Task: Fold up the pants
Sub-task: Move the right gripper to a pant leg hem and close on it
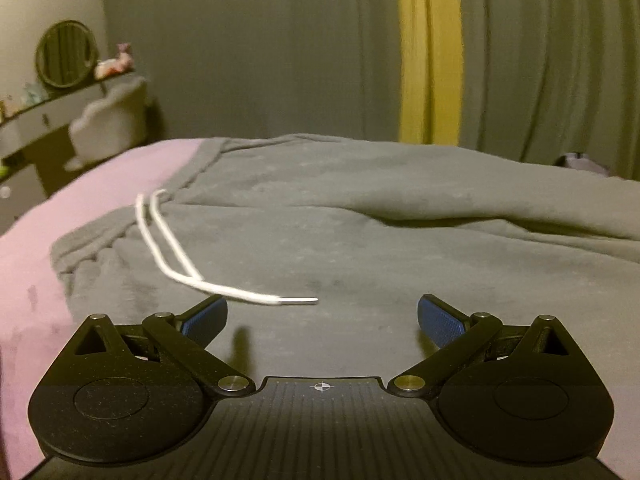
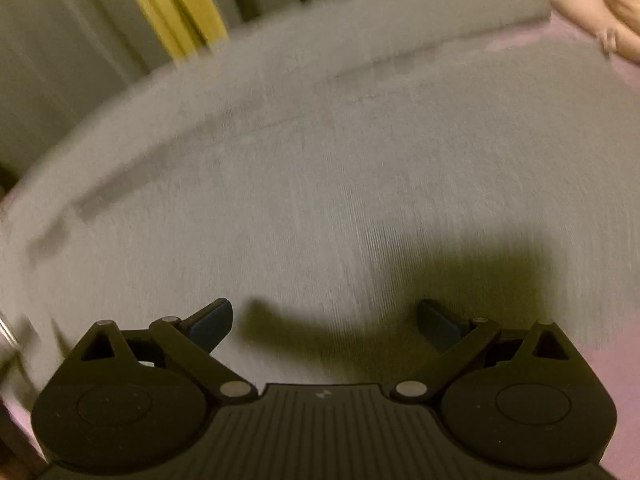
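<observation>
Grey sweatpants (image 1: 360,216) lie spread on a pink bed sheet (image 1: 92,196). Their gathered waistband is at the left of the left wrist view, and a white drawstring (image 1: 176,256) trails from it across the cloth to just ahead of my left gripper (image 1: 322,320). That gripper is open and empty, low over the pants. In the right wrist view the grey pants (image 2: 320,160) fill the blurred frame. My right gripper (image 2: 324,322) is open and empty just above the cloth, casting a shadow on it.
Grey curtains with a yellow strip (image 1: 430,52) hang behind the bed. A dresser with a round mirror (image 1: 66,54) and a pale chair (image 1: 112,120) stand at the far left. A pink plush thing (image 2: 592,4) lies at the right wrist view's top right, on the pink sheet (image 2: 612,380).
</observation>
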